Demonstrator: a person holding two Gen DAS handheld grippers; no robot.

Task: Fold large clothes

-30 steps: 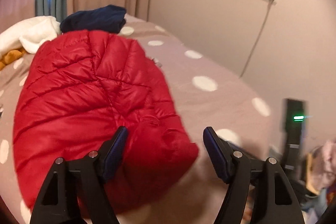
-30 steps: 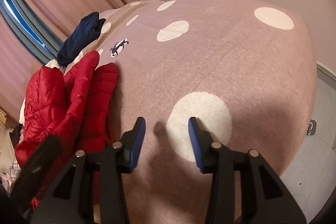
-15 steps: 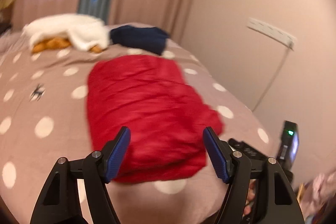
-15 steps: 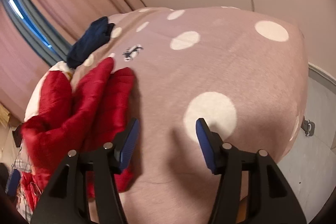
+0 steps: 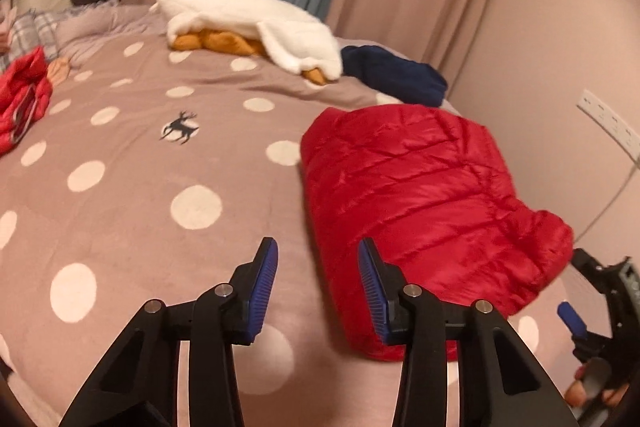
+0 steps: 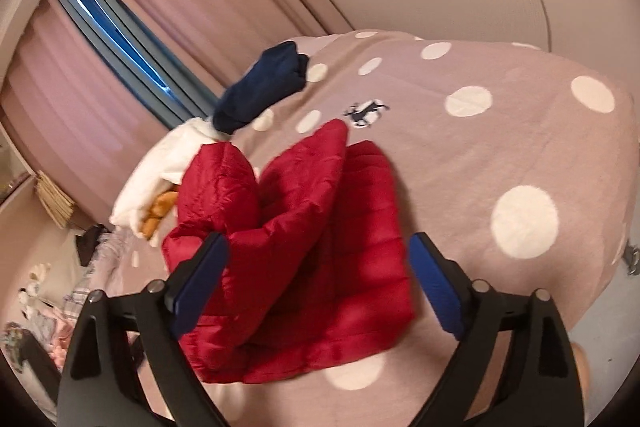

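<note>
Left wrist view: the left gripper [image 5: 318, 279] is closing with nothing between its jaws, above the polka-dot bedspread [image 5: 132, 187]. The folded red puffer jacket [image 5: 424, 207] lies just to its right.

Right wrist view: the right gripper [image 6: 318, 285] is opening wide over the jacket's near part, gripping nothing; a navy garment [image 6: 264, 87] lies beyond.

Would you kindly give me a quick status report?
Left gripper closing, empty. Right gripper opening, empty. Red jacket folded on bedspread. Nothing in the way.
</note>
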